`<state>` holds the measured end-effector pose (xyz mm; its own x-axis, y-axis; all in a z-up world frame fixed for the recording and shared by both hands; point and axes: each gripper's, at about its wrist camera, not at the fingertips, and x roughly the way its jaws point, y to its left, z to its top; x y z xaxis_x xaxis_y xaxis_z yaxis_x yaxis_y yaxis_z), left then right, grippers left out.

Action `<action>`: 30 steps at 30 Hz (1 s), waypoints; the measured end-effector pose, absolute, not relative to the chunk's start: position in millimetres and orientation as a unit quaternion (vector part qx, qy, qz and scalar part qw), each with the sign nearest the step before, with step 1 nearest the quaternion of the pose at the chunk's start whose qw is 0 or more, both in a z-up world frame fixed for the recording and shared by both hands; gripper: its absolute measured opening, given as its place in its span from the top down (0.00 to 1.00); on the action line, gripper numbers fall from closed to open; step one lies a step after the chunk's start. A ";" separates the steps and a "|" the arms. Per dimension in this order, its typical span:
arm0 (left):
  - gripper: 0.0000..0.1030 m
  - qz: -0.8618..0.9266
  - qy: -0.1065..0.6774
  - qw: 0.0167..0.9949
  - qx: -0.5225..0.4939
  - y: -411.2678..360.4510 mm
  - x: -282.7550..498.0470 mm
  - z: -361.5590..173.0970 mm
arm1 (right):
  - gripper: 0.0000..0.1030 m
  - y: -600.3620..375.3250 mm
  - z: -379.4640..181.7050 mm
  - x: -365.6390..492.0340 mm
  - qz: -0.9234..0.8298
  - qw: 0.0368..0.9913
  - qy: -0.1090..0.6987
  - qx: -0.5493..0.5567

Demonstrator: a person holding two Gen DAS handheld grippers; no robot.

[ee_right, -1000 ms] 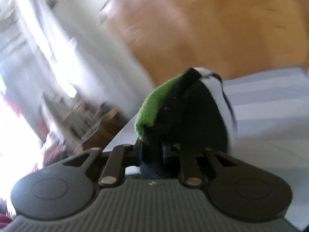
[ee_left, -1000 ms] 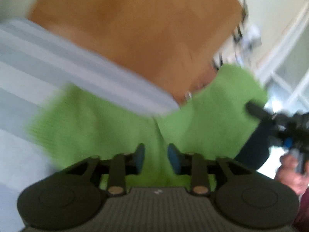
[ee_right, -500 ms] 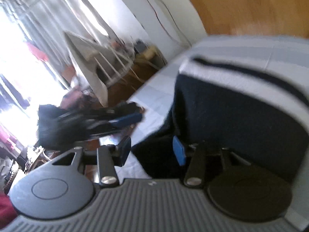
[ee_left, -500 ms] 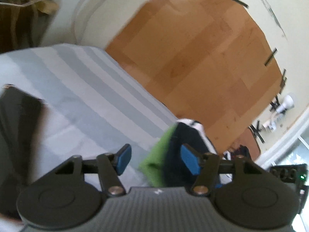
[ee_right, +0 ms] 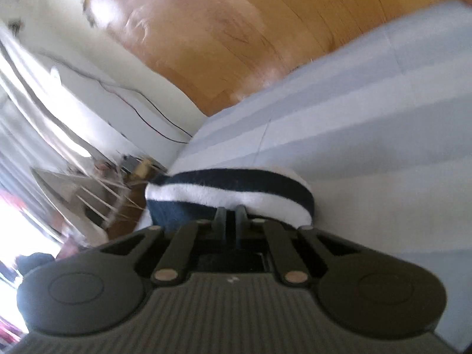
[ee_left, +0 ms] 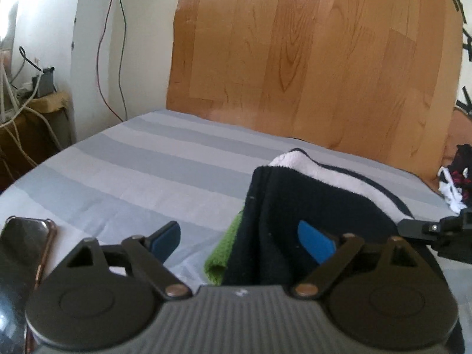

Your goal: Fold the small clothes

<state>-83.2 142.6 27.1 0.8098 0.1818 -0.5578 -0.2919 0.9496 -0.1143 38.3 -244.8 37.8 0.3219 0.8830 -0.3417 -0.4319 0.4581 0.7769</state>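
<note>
Grey-striped bedsheet before a wood-grain panel.

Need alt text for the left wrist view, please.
The open left gripper hangs over a folded navy garment with white trim and a green edge, lying on a grey striped sheet. A phone lies at the left.

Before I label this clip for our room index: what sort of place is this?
Most likely a bedroom at home. The clothes lie on a bed with a grey striped sheet, a wood-grain panel stands like a headboard behind it, and loose cables run down the wall.
</note>
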 end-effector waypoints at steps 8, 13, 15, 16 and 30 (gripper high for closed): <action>0.06 0.164 0.280 0.944 -0.054 125.2 -85.4 28.8 | 0.49 -294.6 30.9 17.4 0.482 0.707 0.349 0.381; 0.01 0.183 0.281 0.941 -0.047 124.4 -85.1 27.1 | 0.37 -319.9 19.0 6.9 0.466 0.732 0.336 0.367; 0.00 0.189 0.279 0.940 -0.045 122.4 -86.1 25.7 | 0.37 -327.3 10.8 10.7 0.459 0.713 0.343 0.405; 0.00 0.192 0.278 0.940 -0.044 121.4 -87.1 25.4 | 0.35 -329.0 9.7 12.8 0.465 0.703 0.342 0.415; 0.00 0.218 0.250 0.943 -0.018 111.7 -90.4 17.9 | 0.33 -333.8 3.4 14.6 0.469 0.697 0.332 0.429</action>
<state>-90.4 111.7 17.9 0.7799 0.4019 -0.4798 -0.4203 0.9043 0.0744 14.6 -333.8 3.4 0.3394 0.9388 -0.0597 -0.3696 0.1915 0.9093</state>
